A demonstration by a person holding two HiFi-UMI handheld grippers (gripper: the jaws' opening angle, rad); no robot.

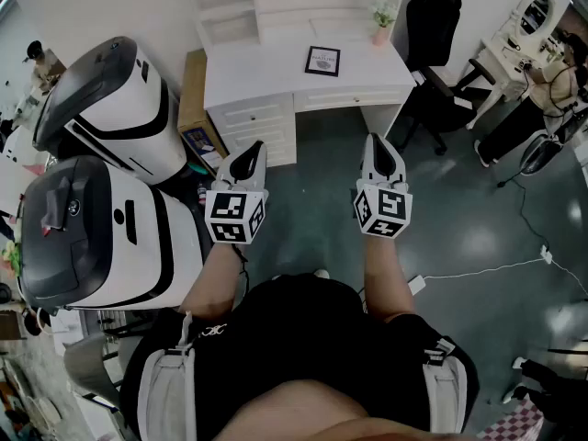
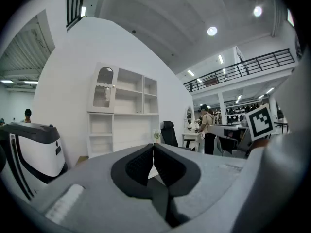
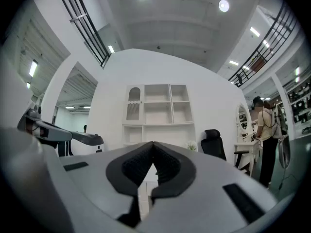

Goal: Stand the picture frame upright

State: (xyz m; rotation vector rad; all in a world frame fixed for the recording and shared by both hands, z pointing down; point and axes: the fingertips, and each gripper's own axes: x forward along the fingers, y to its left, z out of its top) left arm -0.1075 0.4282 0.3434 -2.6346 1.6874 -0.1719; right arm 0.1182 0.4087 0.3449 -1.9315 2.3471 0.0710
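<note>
A small black picture frame [image 1: 322, 61] lies flat on the white desk [image 1: 257, 79], near its middle. Both grippers hang in the air well short of the desk, over the dark floor. My left gripper [image 1: 251, 149] is shut with nothing in it, its black pads [image 2: 146, 161] meeting at the tips. My right gripper [image 1: 378, 141] is shut and empty too, its pads [image 3: 148, 161] touching. In both gripper views the jaws point toward the white shelf unit [image 2: 124, 110]; the frame itself is hidden behind the jaws there.
A small potted plant [image 1: 382, 16] stands at the desk's back right corner. A black office chair [image 1: 439, 58] sits right of the desk. Two large white-and-grey machines [image 1: 101, 200] stand at the left. A cable [image 1: 487, 266] runs across the floor at right. People [image 2: 208, 127] stand far right.
</note>
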